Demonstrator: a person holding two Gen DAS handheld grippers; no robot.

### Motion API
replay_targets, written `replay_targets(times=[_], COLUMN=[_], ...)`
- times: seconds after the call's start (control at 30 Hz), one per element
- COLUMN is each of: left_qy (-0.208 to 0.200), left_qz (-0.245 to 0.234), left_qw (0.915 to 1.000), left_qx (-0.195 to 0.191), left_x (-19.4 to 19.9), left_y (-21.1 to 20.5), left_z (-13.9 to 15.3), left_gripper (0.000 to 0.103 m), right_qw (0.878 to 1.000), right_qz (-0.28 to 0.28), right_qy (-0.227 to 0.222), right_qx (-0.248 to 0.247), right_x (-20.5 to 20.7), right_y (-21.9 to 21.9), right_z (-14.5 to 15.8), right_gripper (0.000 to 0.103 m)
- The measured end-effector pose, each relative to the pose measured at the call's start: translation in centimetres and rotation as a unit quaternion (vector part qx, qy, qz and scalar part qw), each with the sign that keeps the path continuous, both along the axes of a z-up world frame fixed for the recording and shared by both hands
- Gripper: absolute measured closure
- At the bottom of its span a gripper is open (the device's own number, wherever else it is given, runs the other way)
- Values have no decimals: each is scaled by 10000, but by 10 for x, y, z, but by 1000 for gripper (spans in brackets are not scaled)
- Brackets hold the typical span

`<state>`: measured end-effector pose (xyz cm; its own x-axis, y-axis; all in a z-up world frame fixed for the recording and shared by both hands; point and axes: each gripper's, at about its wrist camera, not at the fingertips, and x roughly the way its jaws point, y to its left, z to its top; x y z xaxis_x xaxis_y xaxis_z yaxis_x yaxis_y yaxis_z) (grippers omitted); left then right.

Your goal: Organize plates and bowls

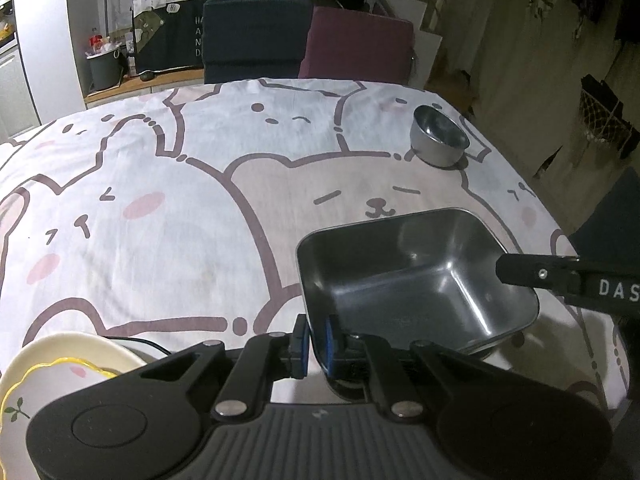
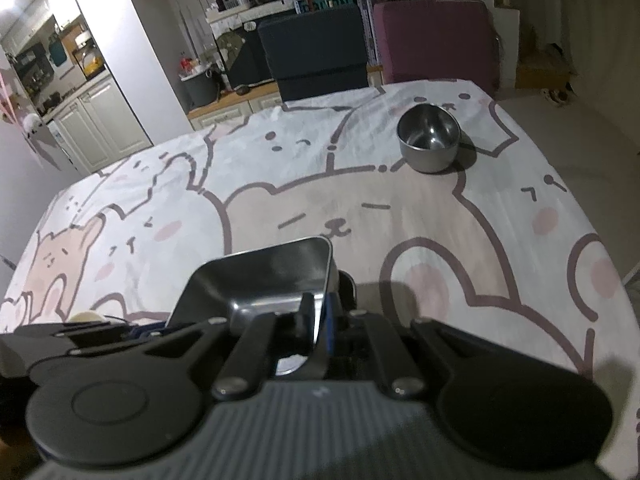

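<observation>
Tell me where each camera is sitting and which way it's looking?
Left wrist: sits on the left gripper, looking forward and down over the tablecloth; its own fingers pinch the square metal tray, and the right gripper pokes in.
Right wrist: sits on the right gripper, facing the same way; its fingers pinch the tray's other wall.
Both see the tray, the round metal bowl and the two chairs.
</observation>
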<state>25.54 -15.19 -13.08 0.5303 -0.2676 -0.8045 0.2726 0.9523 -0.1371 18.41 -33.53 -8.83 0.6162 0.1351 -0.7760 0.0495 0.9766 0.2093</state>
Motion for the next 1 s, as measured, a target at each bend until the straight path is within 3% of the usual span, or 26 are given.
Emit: replay_targets(times=[1.0], left_qy=[93], left_qz=[-76], left_qw=[9998], left_qx=[140], left_x=[3], left_y=[-6], left_z=[-11], left_gripper=[94], right_qw=[9971], right_qz=[85], right_qy=[608], right_qx=[-439], right_x=[15], right_y=[8], right_z=[-24], right_gripper=[94])
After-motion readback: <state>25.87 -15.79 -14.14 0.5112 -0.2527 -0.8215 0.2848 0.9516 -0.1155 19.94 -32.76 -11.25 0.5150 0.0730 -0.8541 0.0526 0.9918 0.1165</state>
